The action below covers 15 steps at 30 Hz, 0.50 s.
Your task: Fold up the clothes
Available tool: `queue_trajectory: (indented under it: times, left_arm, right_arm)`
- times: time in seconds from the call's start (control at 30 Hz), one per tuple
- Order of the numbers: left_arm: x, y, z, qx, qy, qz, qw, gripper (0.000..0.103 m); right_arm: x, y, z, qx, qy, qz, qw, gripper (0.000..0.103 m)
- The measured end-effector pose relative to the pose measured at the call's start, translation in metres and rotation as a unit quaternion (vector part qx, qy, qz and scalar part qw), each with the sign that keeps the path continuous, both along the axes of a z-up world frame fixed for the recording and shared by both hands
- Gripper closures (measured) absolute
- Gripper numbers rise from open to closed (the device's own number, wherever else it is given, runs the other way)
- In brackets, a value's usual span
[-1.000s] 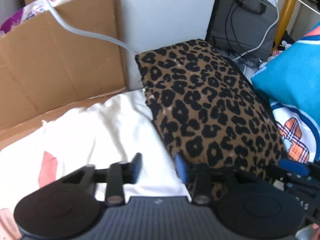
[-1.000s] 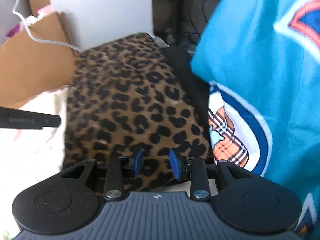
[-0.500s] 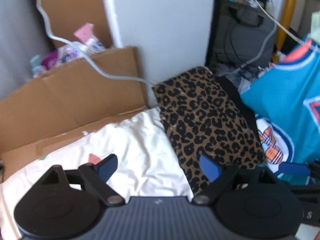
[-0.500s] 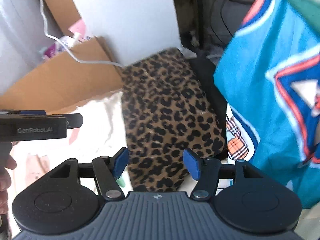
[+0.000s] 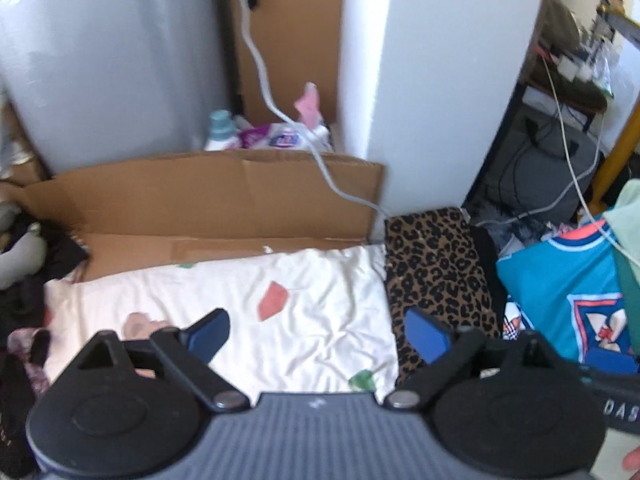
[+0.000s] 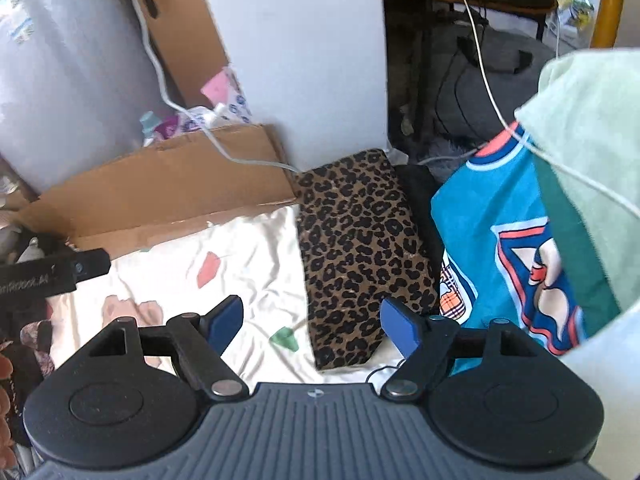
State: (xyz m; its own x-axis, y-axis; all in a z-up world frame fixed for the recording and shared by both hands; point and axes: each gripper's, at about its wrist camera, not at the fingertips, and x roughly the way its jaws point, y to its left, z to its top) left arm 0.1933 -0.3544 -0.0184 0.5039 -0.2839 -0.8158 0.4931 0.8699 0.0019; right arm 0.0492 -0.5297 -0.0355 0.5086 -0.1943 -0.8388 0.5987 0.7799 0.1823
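Leopard-print garment (image 6: pixel 360 256), folded into a long rectangle, is lying flat between a white sheet (image 5: pixel 248 320) and a teal jersey (image 6: pixel 500 240), touching the sheet's edge. Sheet is wrinkled, showing coral and green patches. Jersey is carrying an orange-blue crest; a pale green cloth (image 6: pixel 592 128) is draping over it. Left tongs (image 5: pixel 316 336) are spreading wide, nothing between the blue pads. Right tongs (image 6: pixel 312 320) are spreading too, gripping nothing. "GenRobot.AI" is reading partly on the left tool in the right view; "DAS" on the right tool in the left view. Cardboard (image 5: pixel 224 200) is standing behind, a white cable (image 5: pixel 280 112) trailing over it, against a white wall (image 5: pixel 440 80).
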Motion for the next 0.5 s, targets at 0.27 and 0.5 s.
queue_trajectory:
  times: [0.27, 0.5]
  left_arm:
    - [-0.032, 0.076, 0.052, 0.014, -0.056, 0.044, 0.9973, 0.002]
    - [-0.039, 0.153, 0.07, -0.023, -0.05, 0.1, 0.9935, 0.001]
  right_arm:
    - [-0.022, 0.055, 0.053, 0.011, -0.041, 0.027, 0.999, 0.001]
    - [-0.028, 0.091, 0.065, 0.008, -0.054, 0.036, 0.998, 0.0]
